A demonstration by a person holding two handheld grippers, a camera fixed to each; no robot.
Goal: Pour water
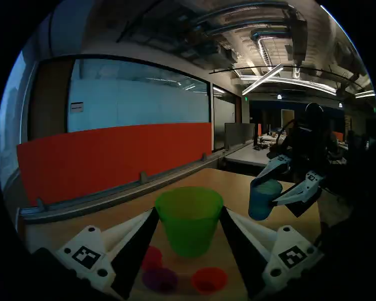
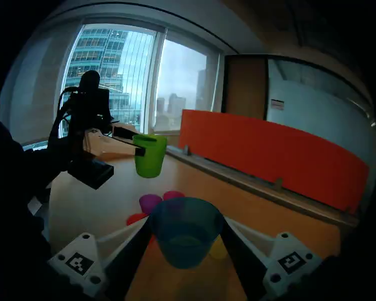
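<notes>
Blue cup [image 2: 185, 246] fills right claw [image 2: 185, 223], green cup [image 1: 189, 228] left claw [image 1: 189, 210].

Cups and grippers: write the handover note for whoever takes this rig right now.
Left gripper: shut on the green cup, held upright above the table.
Right gripper: shut on the blue cup, also upright and off the table, apart from the green one.
Small coloured cups sit on the table beneath.
Done: both cups are picked up. The blue cup seems to hold some liquid; the green cup's inside cannot be seen.
Left: bring the cups together and pour, probably blue into green, then set both down.
</notes>
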